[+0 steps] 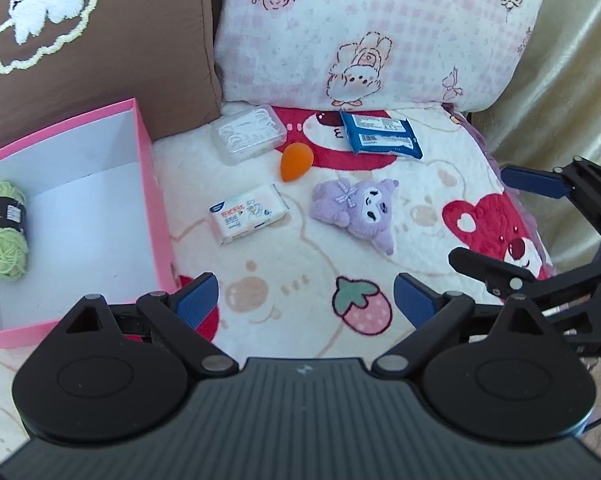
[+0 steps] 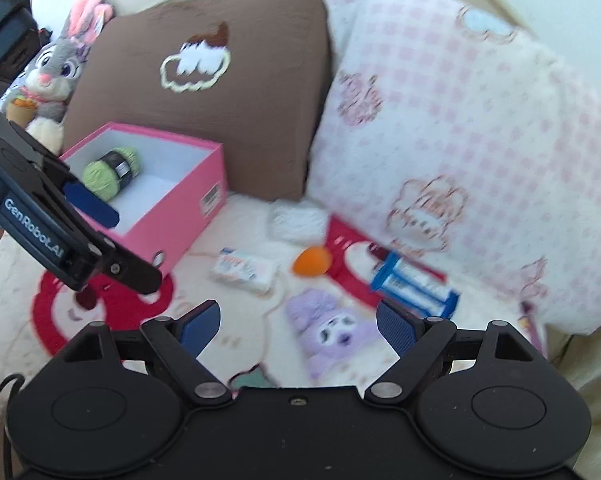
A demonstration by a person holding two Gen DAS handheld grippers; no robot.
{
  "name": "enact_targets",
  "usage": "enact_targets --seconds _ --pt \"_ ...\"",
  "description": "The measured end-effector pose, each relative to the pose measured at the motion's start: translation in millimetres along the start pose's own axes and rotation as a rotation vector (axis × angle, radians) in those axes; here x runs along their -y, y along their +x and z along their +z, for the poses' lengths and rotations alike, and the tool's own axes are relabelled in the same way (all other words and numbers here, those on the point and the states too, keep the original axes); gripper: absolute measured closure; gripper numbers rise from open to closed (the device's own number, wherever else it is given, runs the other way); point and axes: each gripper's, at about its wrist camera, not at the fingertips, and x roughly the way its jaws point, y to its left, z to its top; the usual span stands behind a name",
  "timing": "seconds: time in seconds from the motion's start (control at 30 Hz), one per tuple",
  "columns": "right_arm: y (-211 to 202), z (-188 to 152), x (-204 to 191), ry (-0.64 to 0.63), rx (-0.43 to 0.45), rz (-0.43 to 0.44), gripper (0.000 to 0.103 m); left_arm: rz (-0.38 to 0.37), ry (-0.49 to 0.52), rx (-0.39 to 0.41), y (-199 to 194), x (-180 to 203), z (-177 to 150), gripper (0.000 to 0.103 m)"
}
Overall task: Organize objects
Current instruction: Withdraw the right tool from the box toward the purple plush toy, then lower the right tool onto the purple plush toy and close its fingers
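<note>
A pink box (image 1: pixel 148 184) stands open at the left with a green yarn ball (image 1: pixel 2 232) inside. On the blanket lie a clear floss-pick case (image 1: pixel 250 134), an orange sponge (image 1: pixel 293 162), blue packets (image 1: pixel 380 134), a white tissue pack (image 1: pixel 247 218) and a purple plush (image 1: pixel 354 210). My left gripper (image 1: pixel 306 300) is open and empty beside the box's near corner. My right gripper (image 2: pixel 298 324) is open and empty just short of the purple plush (image 2: pixel 332 336). The right gripper (image 1: pixel 480 216) also shows at the right edge, and the left gripper (image 2: pixel 134 246) in front of the pink box (image 2: pixel 172 220).
A brown cushion (image 1: pixel 100 40) and a pink checked pillow (image 1: pixel 380 28) stand behind the objects. A grey rabbit plush (image 2: pixel 50 76) sits at the far left behind the box. A patterned blanket (image 1: pixel 284 264) covers the surface, and its right edge drops off by a pale curtain (image 1: pixel 572 80).
</note>
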Motion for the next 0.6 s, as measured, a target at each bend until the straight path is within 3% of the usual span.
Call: enact_targets --seconds 0.1,0.23,0.43,0.6 --pt "9.3 -2.9 5.7 -0.014 0.029 -0.05 0.014 -0.003 0.011 0.024 11.5 5.8 5.9 0.009" --pt "25.0 -12.2 14.4 0.032 0.07 -0.189 0.014 -0.021 0.036 0.071 21.7 10.5 9.7 0.011" --pt "51.0 -21.1 21.5 0.115 0.02 -0.11 0.014 -0.064 -0.002 0.085 38.5 8.9 16.3 0.011" --pt "91.5 -41.8 27.7 0.226 -0.106 -0.056 0.014 -0.079 -0.04 0.081 64.3 11.6 27.8 0.011"
